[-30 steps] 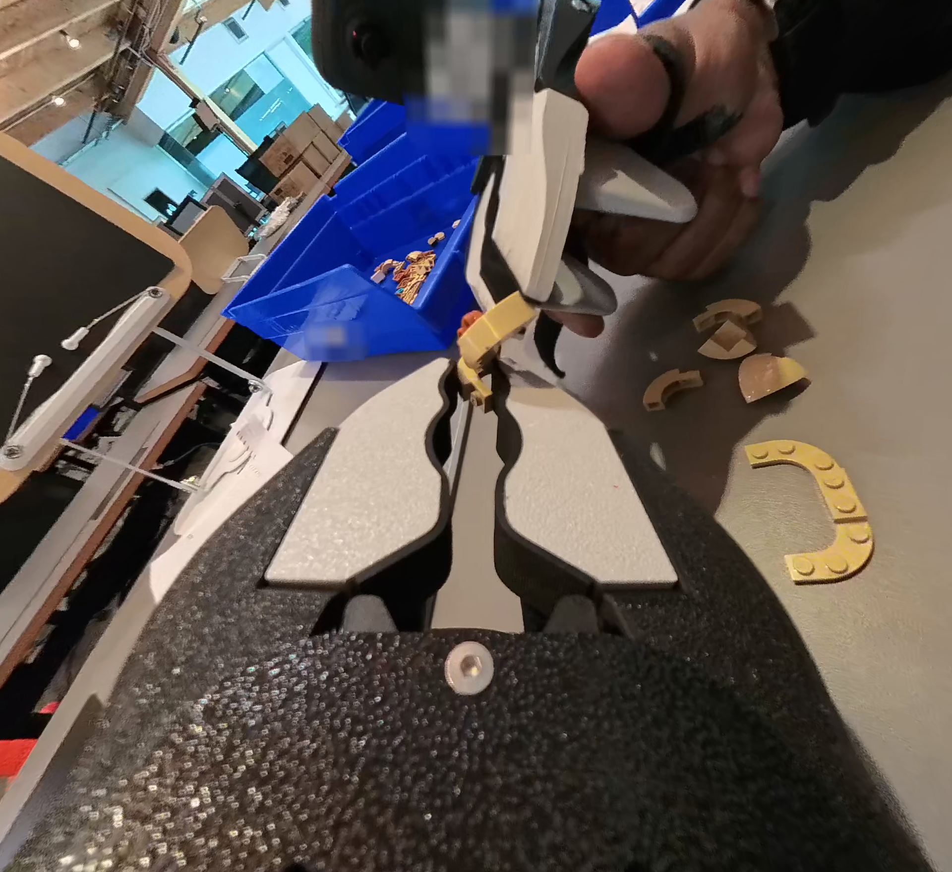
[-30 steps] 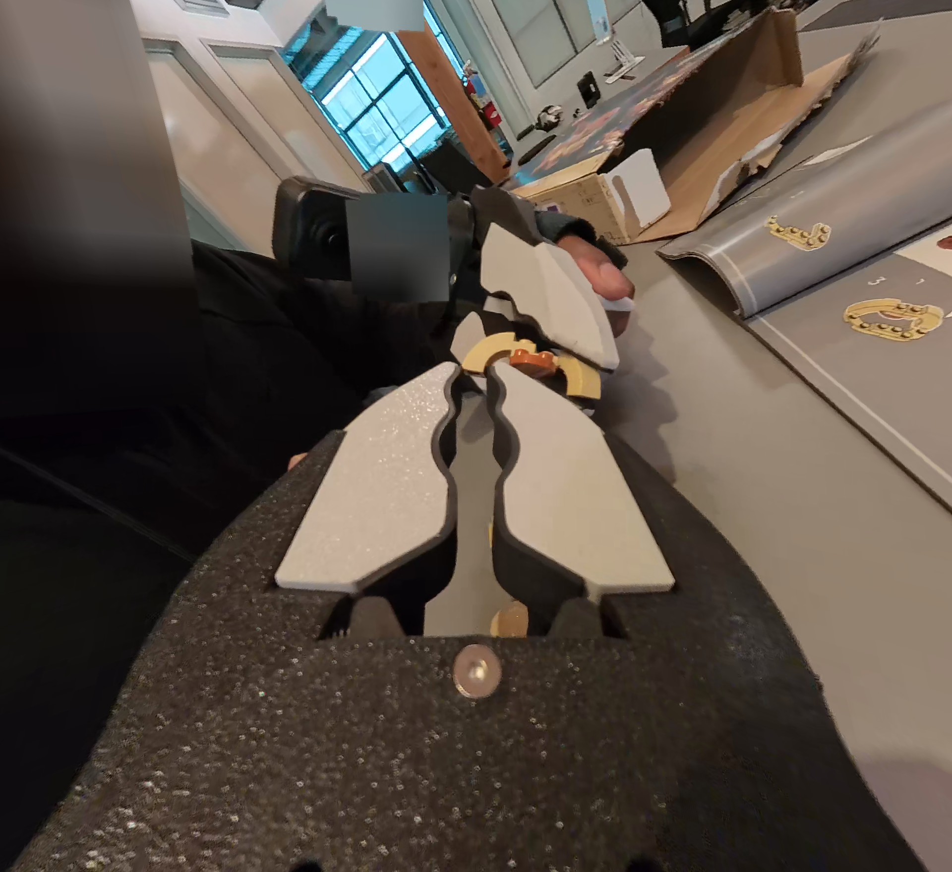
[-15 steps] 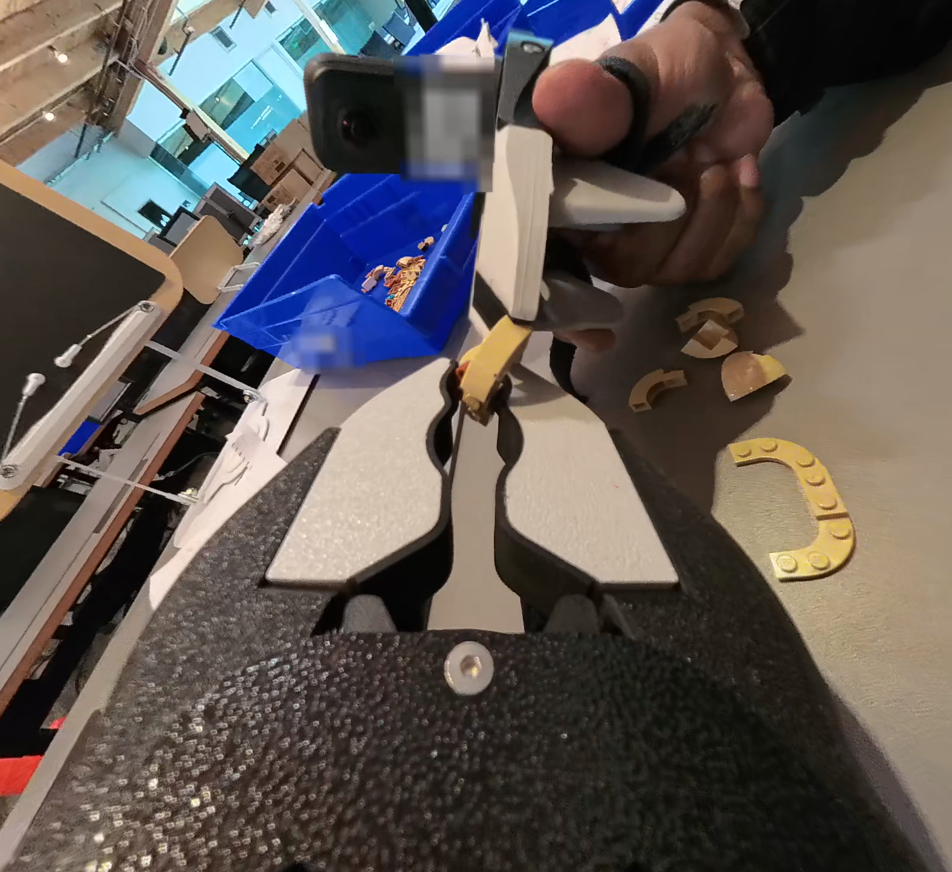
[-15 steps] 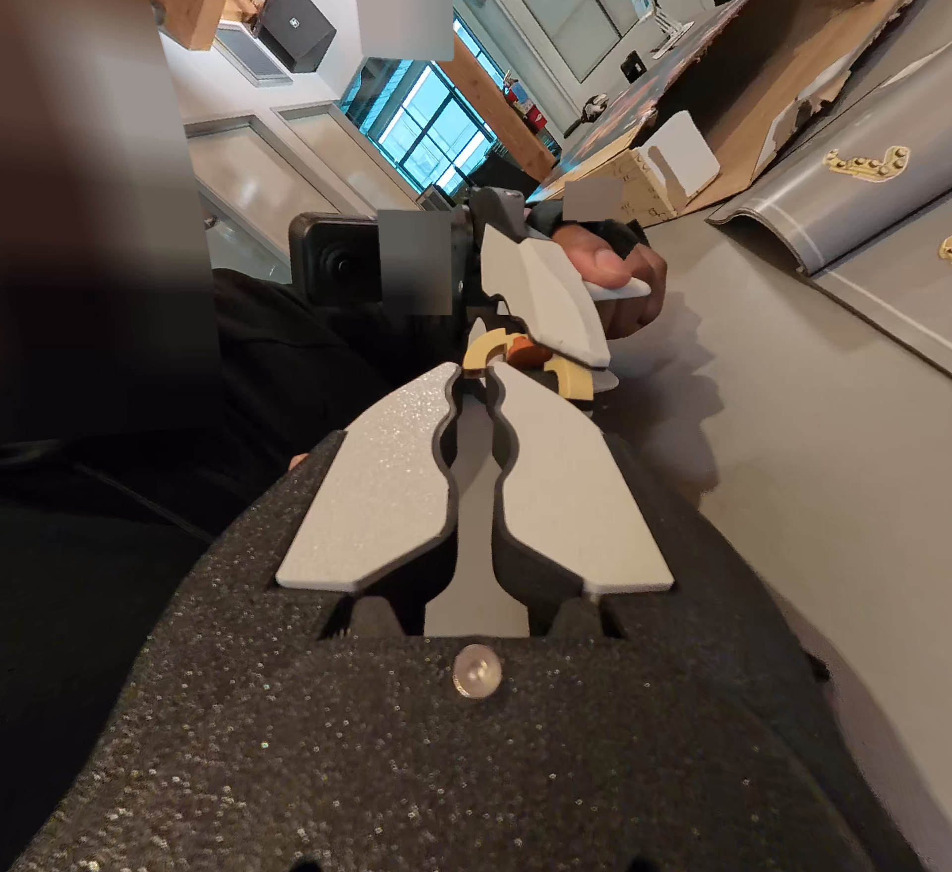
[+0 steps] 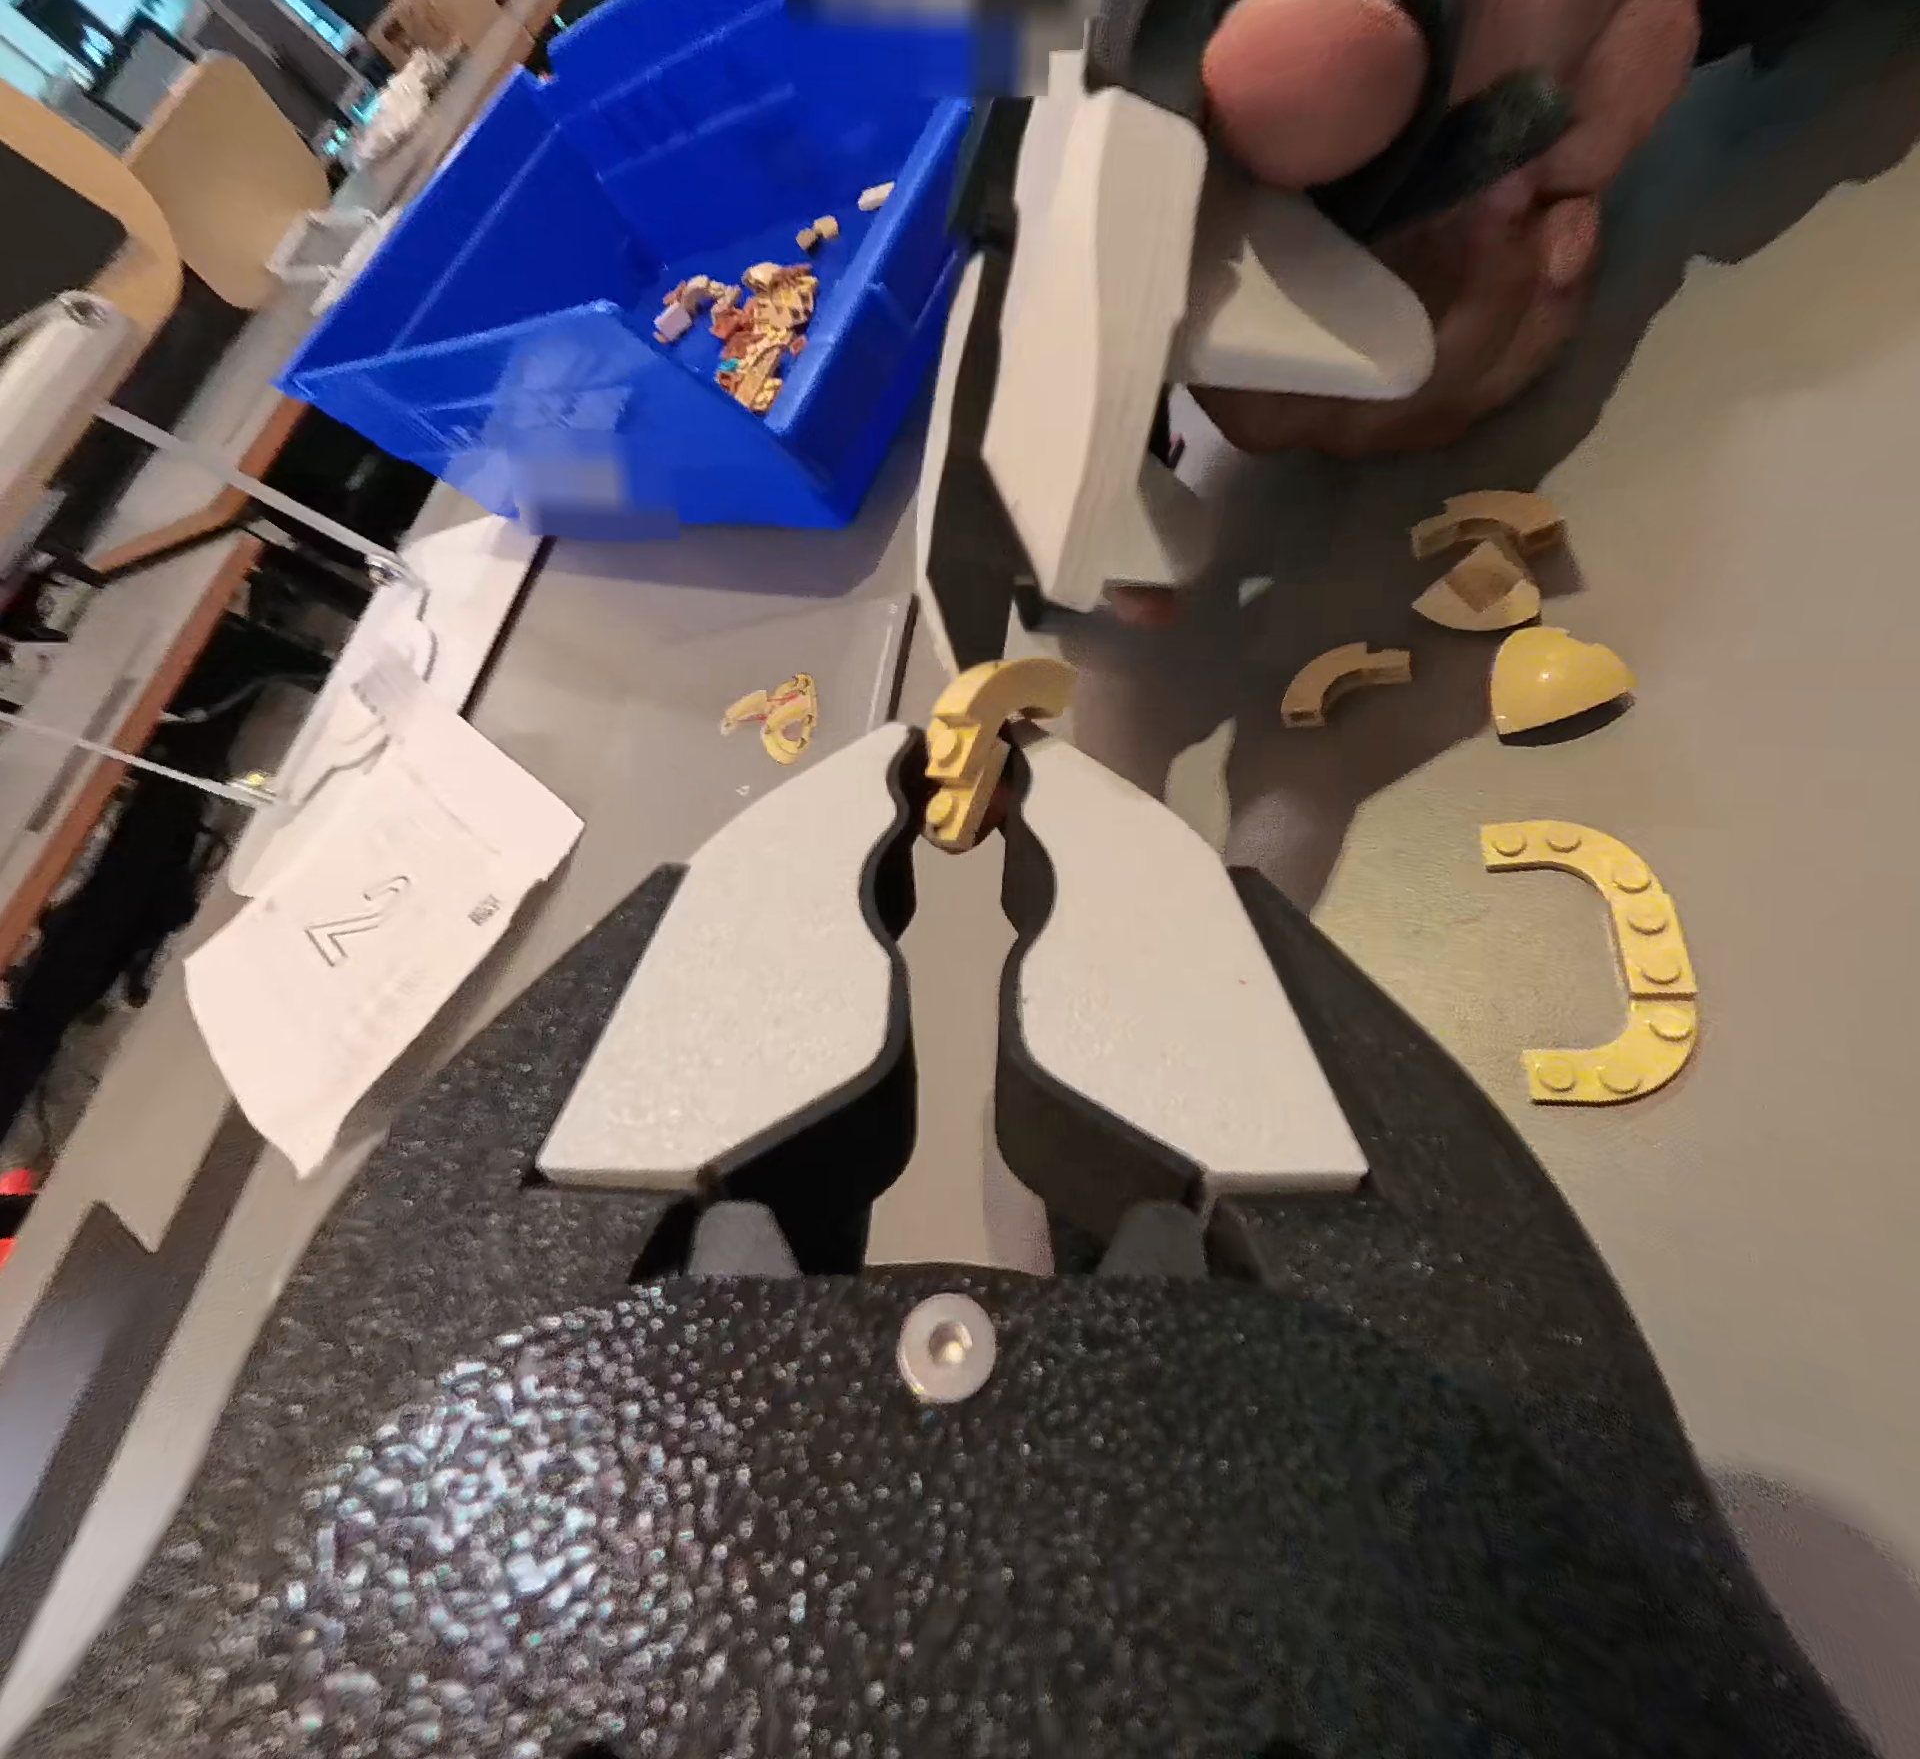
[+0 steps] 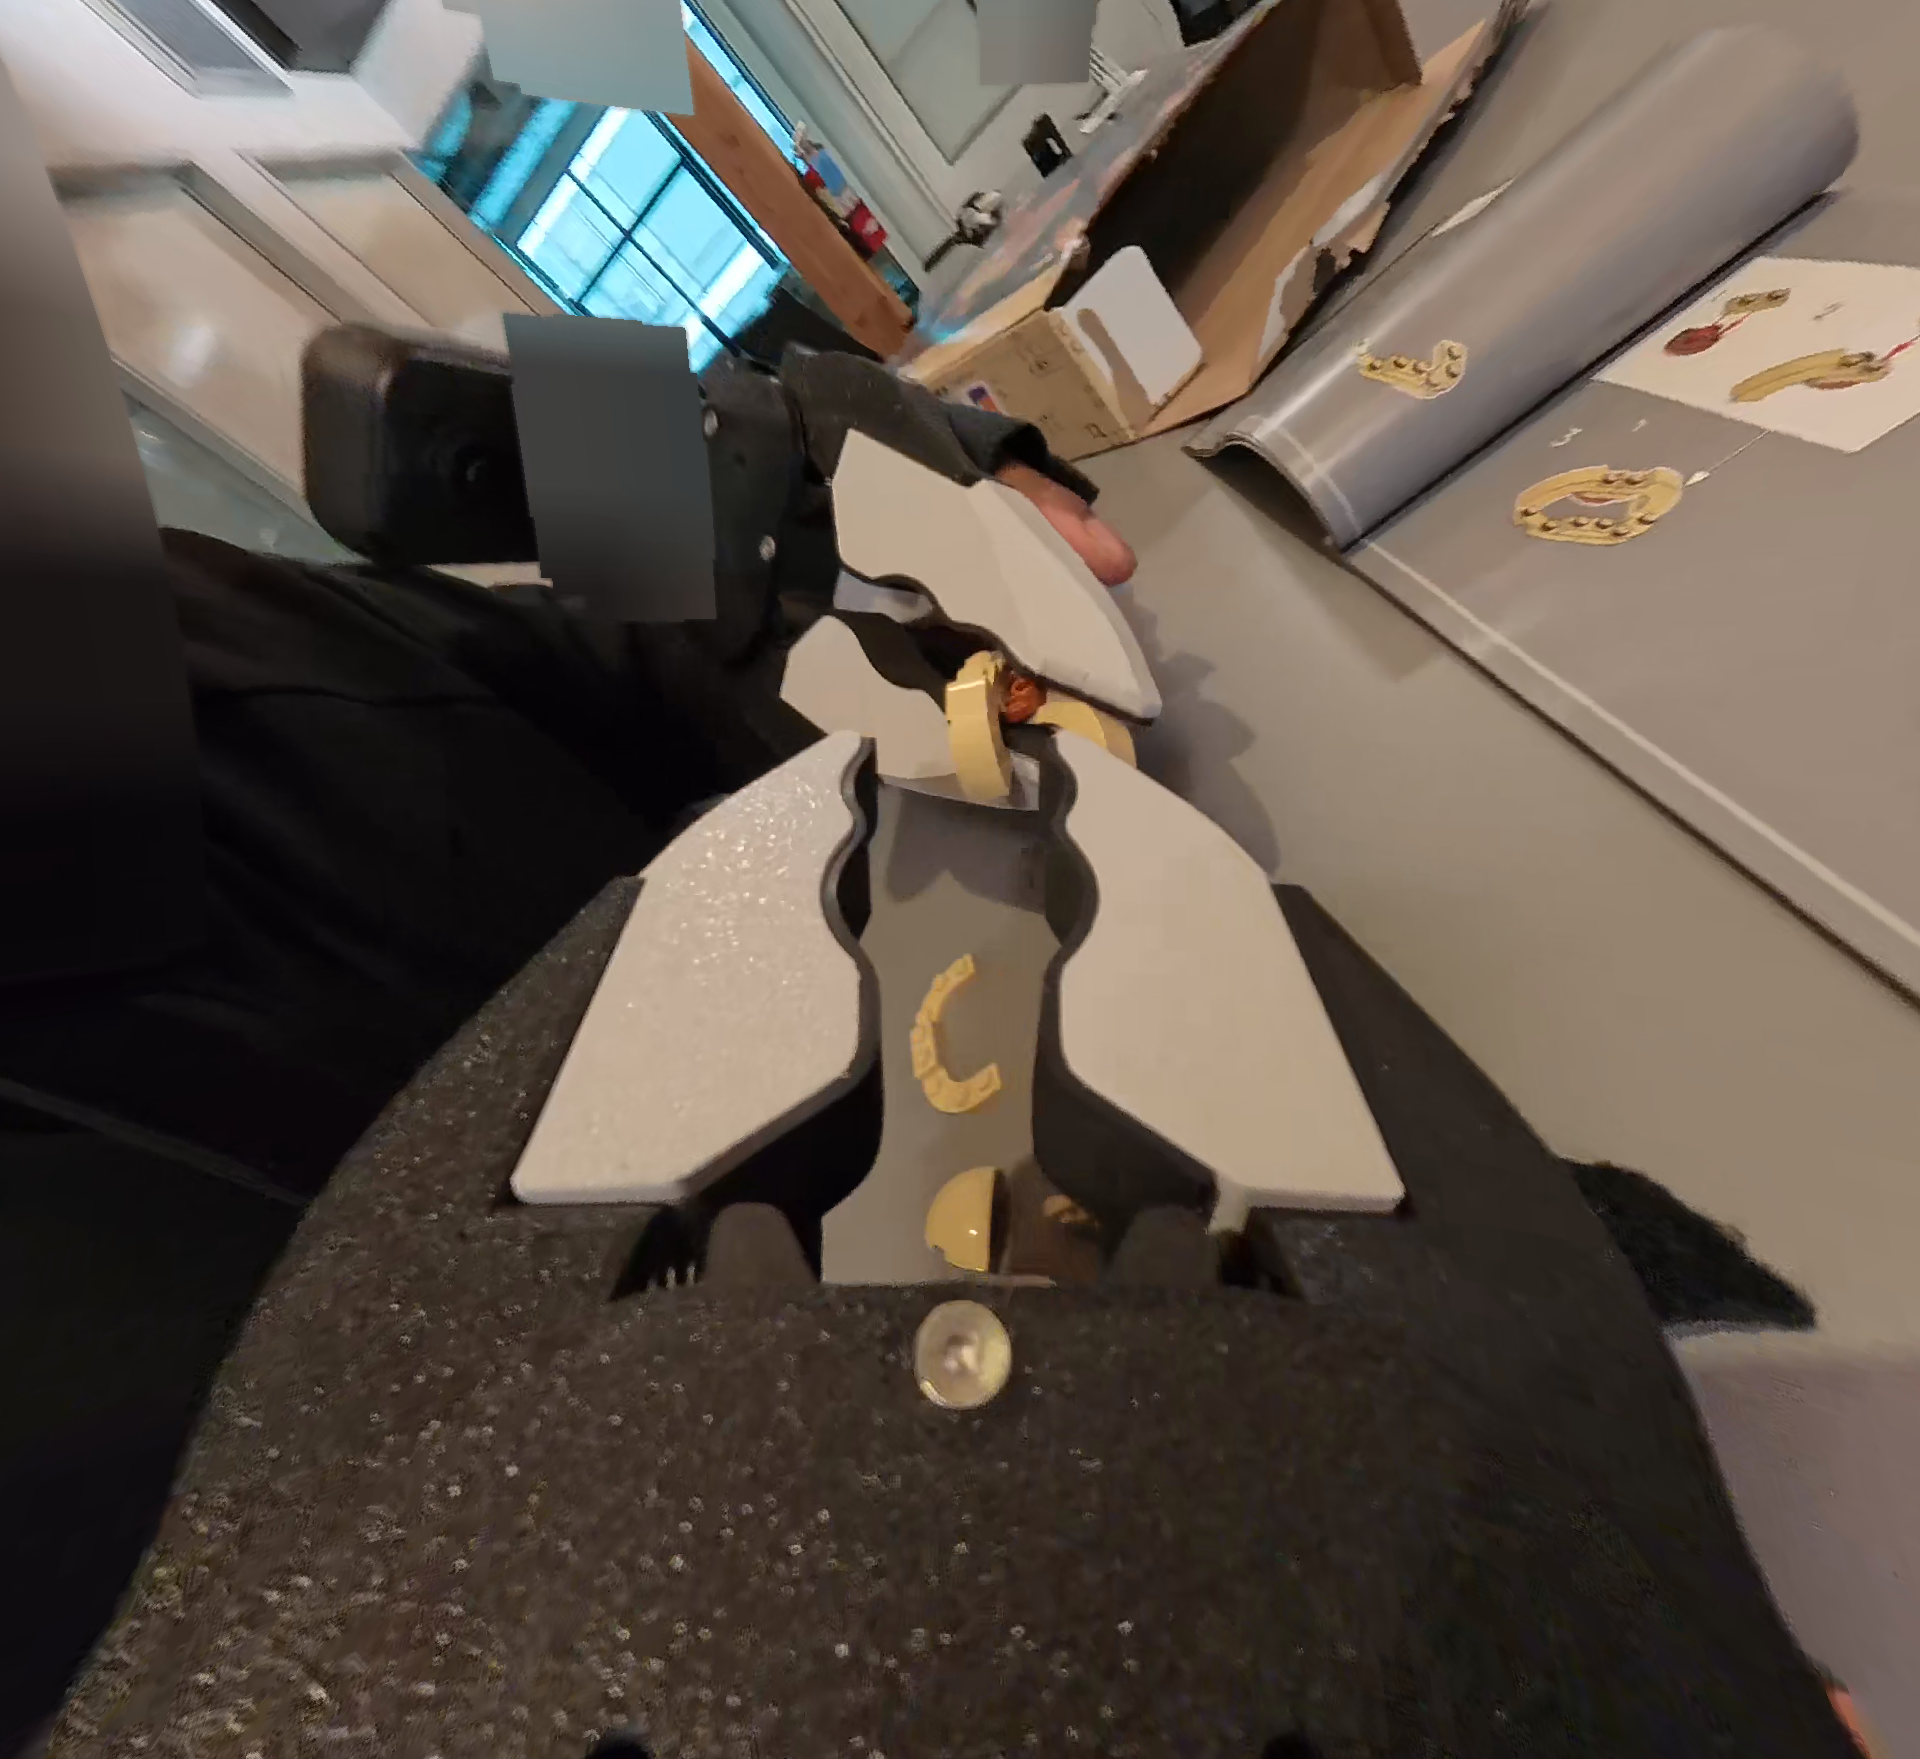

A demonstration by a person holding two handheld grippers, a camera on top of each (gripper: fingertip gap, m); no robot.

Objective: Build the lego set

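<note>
The left gripper (image 5: 961,800) pinches the tan curved studded lego piece (image 5: 977,753) above the grey bench (image 5: 1766,774), steadying it for joining; the right gripper (image 6: 961,764) stands apart, seemingly empty.

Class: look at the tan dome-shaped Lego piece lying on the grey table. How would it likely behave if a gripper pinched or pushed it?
The dome piece looks glossy and curved, so flat fingers may slip off it. Resting on its cut edges, it would probably rock or skid when nudged. It seems rigid plastic and small, so likely light.
</note>
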